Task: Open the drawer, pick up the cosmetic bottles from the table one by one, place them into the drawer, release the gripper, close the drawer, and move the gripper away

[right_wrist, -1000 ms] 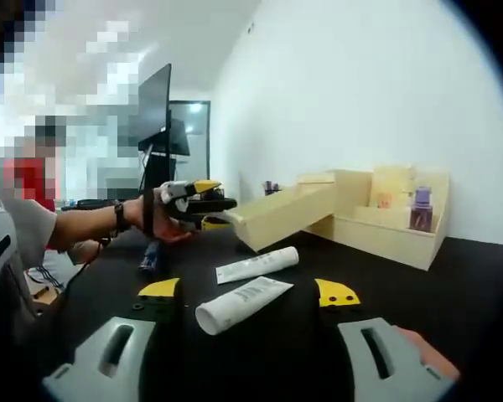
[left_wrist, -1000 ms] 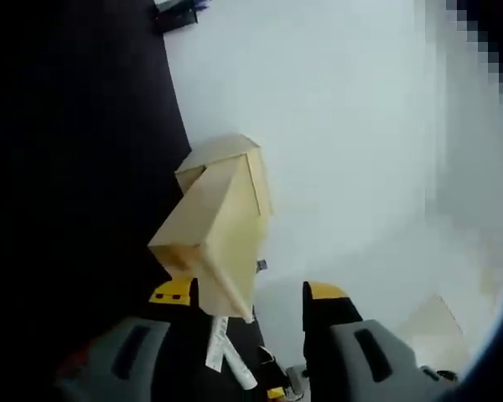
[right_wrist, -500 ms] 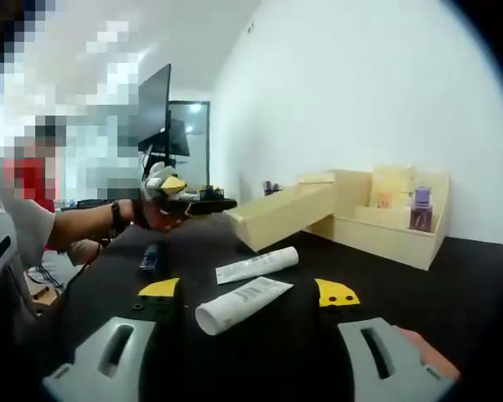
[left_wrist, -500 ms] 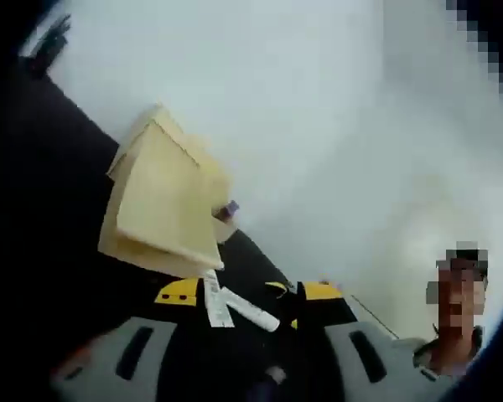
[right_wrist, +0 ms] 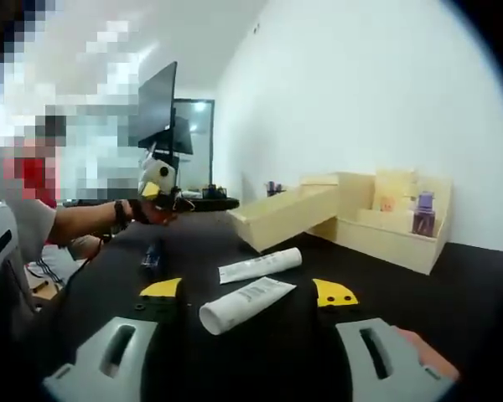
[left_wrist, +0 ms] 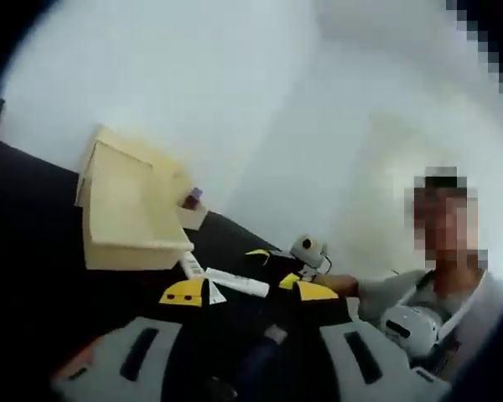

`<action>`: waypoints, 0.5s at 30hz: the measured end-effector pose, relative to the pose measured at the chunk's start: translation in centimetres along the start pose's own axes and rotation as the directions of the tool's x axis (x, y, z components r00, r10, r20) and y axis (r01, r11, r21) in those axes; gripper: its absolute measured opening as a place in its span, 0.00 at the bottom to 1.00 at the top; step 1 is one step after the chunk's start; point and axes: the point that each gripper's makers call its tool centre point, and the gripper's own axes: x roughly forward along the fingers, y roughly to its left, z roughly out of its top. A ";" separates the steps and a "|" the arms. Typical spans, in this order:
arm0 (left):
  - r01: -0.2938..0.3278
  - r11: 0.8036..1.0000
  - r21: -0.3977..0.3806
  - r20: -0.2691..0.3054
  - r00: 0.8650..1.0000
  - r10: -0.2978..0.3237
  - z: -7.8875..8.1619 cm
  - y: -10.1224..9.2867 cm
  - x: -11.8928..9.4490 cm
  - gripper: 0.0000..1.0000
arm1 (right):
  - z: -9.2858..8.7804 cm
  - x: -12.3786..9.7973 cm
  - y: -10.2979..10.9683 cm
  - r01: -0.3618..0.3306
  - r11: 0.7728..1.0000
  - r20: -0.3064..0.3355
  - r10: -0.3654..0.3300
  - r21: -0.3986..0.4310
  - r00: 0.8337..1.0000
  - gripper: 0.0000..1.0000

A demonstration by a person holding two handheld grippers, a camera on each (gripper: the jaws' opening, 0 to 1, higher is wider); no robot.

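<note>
Right gripper view, two tubes [right_wrist: 246, 304] on table, drawer [right_wrist: 279, 215] open

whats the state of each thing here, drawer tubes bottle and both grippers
drawer: pulled out, open
near tube: lying flat between the right gripper's fingers, not gripped
far tube: lying flat on table
purple bottle: upright on organizer shelf
left gripper: open
right gripper: open
</note>
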 end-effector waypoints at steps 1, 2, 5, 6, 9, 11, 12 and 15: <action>0.008 1.000 0.012 0.006 1.000 -0.008 0.1 0.0 -0.3 0.40 | 0.0 0.0 0.0 0.000 1.000 0.000 0.000 -0.001 1.000 0.54; 0.012 1.000 0.020 0.007 1.000 -0.012 0.1 -0.1 -0.4 0.40 | 0.0 0.0 0.0 0.000 1.000 0.000 0.000 0.003 1.000 0.54; 0.016 0.996 0.083 -0.024 1.000 -0.014 -0.5 0.1 -1.0 0.40 | 0.0 0.0 0.1 -0.002 1.000 0.002 0.002 0.004 1.000 0.53; 0.024 0.994 0.104 -0.038 0.999 -0.020 -0.9 0.0 -1.1 0.40 | -0.1 0.0 0.2 -0.003 1.000 0.001 0.003 0.003 1.000 0.53; 0.025 0.984 0.175 -0.110 0.994 -0.006 -2.3 0.5 -1.5 0.40 | 0.0 0.0 0.6 -0.009 1.000 0.003 0.009 -0.013 1.000 0.53; 0.022 0.981 0.195 -0.137 0.991 0.005 -3.0 0.7 -1.6 0.40 | 0.0 0.0 0.8 -0.014 1.000 0.002 0.014 -0.021 1.000 0.53; 0.014 0.980 0.197 -0.152 0.988 0.017 -3.4 0.9 -1.6 0.40 | -0.1 0.1 1.1 -0.015 1.000 0.003 0.015 -0.022 1.000 0.53; 0.035 0.976 0.214 -0.193 0.981 0.007 -4.5 0.7 -1.6 0.40 | -0.7 0.3 1.6 -0.008 0.999 -0.012 0.008 -0.035 1.000 0.51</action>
